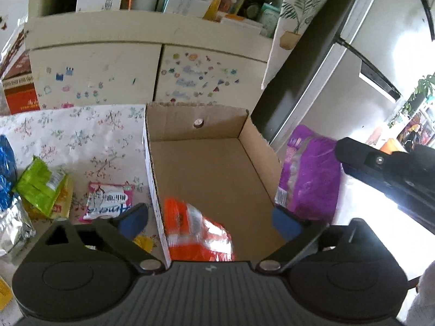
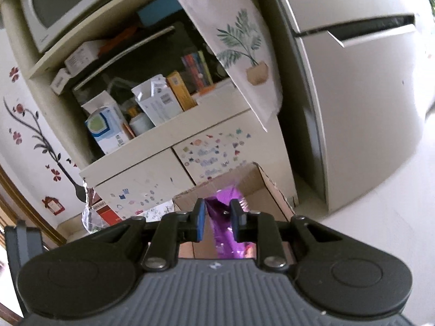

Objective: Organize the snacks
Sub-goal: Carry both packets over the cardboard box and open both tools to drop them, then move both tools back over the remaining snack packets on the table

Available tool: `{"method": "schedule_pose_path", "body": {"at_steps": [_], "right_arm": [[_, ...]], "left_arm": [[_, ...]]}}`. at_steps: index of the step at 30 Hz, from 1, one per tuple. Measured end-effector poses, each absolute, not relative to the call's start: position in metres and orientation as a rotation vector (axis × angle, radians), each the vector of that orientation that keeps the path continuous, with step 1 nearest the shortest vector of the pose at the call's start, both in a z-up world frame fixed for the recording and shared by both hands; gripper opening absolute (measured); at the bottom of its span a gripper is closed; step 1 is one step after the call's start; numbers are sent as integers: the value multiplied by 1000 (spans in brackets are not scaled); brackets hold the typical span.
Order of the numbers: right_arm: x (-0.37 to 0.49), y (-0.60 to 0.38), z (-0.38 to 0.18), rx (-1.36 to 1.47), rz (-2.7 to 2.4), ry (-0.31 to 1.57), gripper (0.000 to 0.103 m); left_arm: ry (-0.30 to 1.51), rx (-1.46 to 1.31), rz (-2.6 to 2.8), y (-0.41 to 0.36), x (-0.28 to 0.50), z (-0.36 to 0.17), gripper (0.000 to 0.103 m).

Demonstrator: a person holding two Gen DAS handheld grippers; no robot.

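An open cardboard box (image 1: 252,146) stands on the floral cloth. An orange snack packet (image 1: 198,233) lies blurred inside the box at its near left corner. My left gripper (image 1: 209,221) is open above it, holding nothing. My right gripper (image 2: 217,222) is shut on a purple snack bag (image 2: 225,233) and holds it up beside the box's right wall; the bag also shows in the left wrist view (image 1: 310,174). The box shows behind it in the right wrist view (image 2: 261,187).
Loose snacks lie left of the box: a pink-white packet (image 1: 108,201), a green packet (image 1: 40,187), a blue bag (image 1: 5,168), a silver bag (image 1: 13,225). A cabinet (image 1: 108,65) with stickers stands behind, a fridge (image 2: 353,108) to the right.
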State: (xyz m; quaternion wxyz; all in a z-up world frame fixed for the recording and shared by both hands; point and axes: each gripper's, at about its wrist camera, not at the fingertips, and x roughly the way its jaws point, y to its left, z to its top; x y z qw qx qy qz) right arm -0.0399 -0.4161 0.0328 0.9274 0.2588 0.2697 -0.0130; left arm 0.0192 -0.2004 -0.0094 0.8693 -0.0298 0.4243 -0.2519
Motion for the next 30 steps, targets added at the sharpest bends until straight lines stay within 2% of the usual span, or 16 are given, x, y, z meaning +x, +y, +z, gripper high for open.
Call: {"method": "schedule_pose_path", "body": {"at_steps": [3, 5, 9, 11, 14, 20, 30], "right_arm": [[-42, -419, 34, 560, -14, 530, 28], [-43, -418, 36, 559, -16, 517, 41], [-43, -420, 38, 590, -5, 484, 56], [-44, -417, 39, 587, -3, 471, 67], [-43, -413, 39, 604, 34, 457, 74], [-35, -399, 36, 650, 140, 484, 82], [-32, -365, 38, 551, 278, 526, 82]], "left_arm": [[872, -59, -522, -197, 19, -2, 101], [868, -56, -505, -193, 19, 3, 102], [853, -54, -461, -177, 21, 13, 103], [853, -59, -445, -166, 22, 18, 103], [846, -64, -398, -144, 25, 28, 103], [834, -74, -305, -94, 24, 40, 103], [861, -70, -184, -34, 27, 33, 103]]}}
